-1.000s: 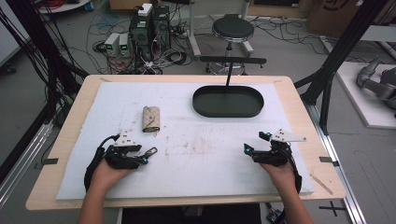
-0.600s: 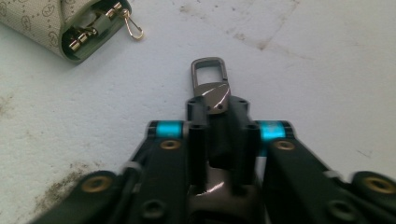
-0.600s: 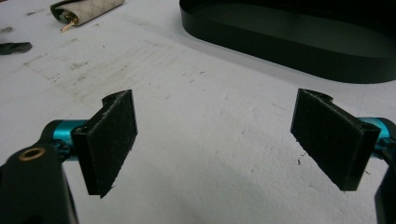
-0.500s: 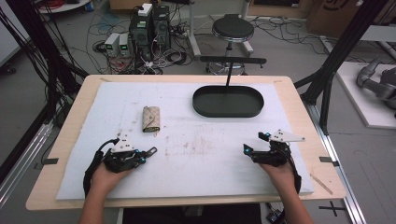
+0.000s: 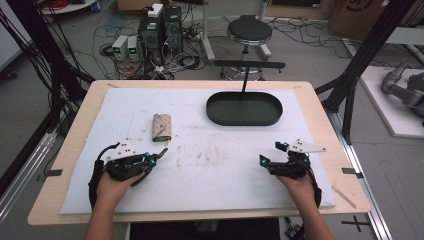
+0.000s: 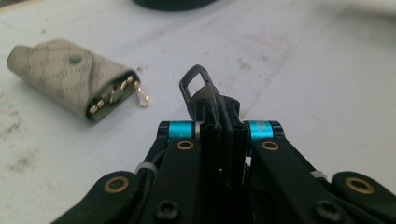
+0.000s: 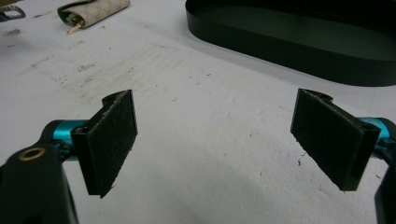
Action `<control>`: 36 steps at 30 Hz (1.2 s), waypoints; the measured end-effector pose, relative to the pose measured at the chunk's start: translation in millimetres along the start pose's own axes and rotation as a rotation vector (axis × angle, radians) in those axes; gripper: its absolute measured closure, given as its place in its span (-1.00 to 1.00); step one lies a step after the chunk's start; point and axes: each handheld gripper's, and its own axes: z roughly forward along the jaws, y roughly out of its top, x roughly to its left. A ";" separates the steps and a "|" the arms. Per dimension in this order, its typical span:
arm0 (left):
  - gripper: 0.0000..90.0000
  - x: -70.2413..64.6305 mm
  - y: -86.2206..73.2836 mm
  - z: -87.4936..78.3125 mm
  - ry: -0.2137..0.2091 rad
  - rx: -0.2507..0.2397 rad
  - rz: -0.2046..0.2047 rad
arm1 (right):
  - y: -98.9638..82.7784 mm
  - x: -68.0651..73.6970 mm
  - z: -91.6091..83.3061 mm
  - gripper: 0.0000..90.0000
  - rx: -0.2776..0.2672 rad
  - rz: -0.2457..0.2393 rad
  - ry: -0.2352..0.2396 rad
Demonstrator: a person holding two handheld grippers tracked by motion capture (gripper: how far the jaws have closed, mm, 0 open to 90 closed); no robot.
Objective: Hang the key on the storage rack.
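Nearest our edge of the white mat (image 5: 210, 185) we hold two grippers, one in each hand. Our left gripper (image 5: 159, 154), at about eight o'clock on the table, has just been closing and its jaws now stand together; in the left gripper view they meet with nothing but a small black loop-shaped clip (image 6: 194, 81) standing up at their tips, and we cannot tell whether that clip is pinched or part of the jaws. Our right gripper (image 5: 271, 155), at about four o'clock, rests with its two black pads (image 7: 112, 140) wide apart and bare mat between them.

Farther out, at about ten o'clock, lies one beige patterned key case (image 5: 161, 127), flat on the mat, near the left gripper's tips but apart from them. Its open end faces us, showing a row of gold hooks and one small gold clasp (image 6: 141, 97) hanging out.

Farthest, at about one o'clock, sits one black oval tray (image 5: 272, 114) on the mat, well apart from both grippers.
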 end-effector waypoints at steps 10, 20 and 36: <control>0.94 -1.3 44.3 26.4 -0.030 -0.043 0.038 | -2.1 -1.9 -2.2 -0.67 -0.008 0.014 -0.001; 0.94 3.9 99.8 52.5 -0.023 -0.097 0.057 | -1.7 -1.0 -1.1 -0.67 -0.009 0.010 0.007; 0.95 20.7 176.7 93.7 0.025 -0.110 0.079 | -2.0 -3.5 -0.7 -0.67 -0.015 0.020 0.008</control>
